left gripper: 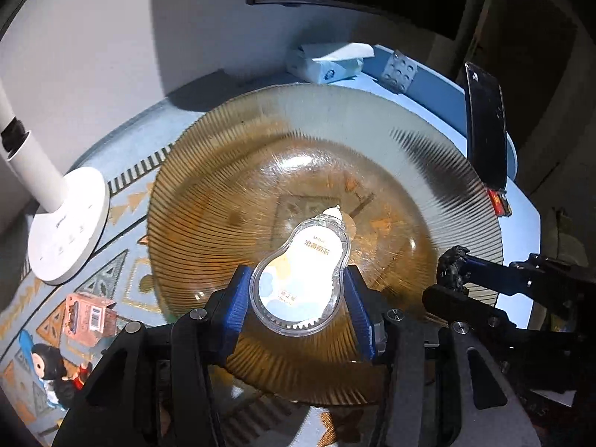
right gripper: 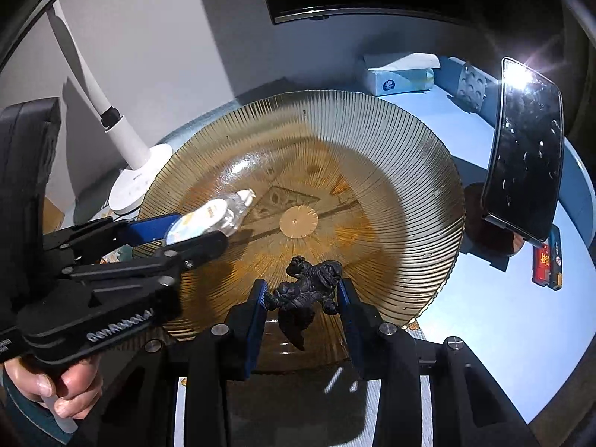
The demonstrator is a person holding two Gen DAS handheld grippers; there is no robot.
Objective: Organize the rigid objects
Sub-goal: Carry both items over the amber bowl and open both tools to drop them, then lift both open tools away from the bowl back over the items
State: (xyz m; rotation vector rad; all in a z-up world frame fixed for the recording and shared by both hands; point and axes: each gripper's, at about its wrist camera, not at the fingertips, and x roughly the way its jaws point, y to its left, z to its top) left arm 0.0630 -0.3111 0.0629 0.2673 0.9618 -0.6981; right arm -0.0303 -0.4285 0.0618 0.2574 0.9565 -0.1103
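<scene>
A large ribbed amber glass plate (left gripper: 231, 193) (right gripper: 391, 141) lies on the blue table. My left gripper (left gripper: 298, 298) is shut on a clear and white correction tape dispenser (left gripper: 309, 272) and holds it over the plate's near side; it also shows in the right wrist view (right gripper: 208, 219). My right gripper (right gripper: 301, 298) is shut on a small black turtle figurine (right gripper: 309, 290) above the plate's near edge; the figurine also shows in the left wrist view (left gripper: 452, 264).
A white desk lamp (left gripper: 67, 223) stands left of the plate. A phone on a stand (right gripper: 525, 149), a red-orange gadget (right gripper: 545, 264), a tissue pack (right gripper: 400, 74) and a grey studded block (right gripper: 471, 85) are right and behind. A pink box (left gripper: 87, 316) and a cartoon figure (left gripper: 56, 372) lie near left.
</scene>
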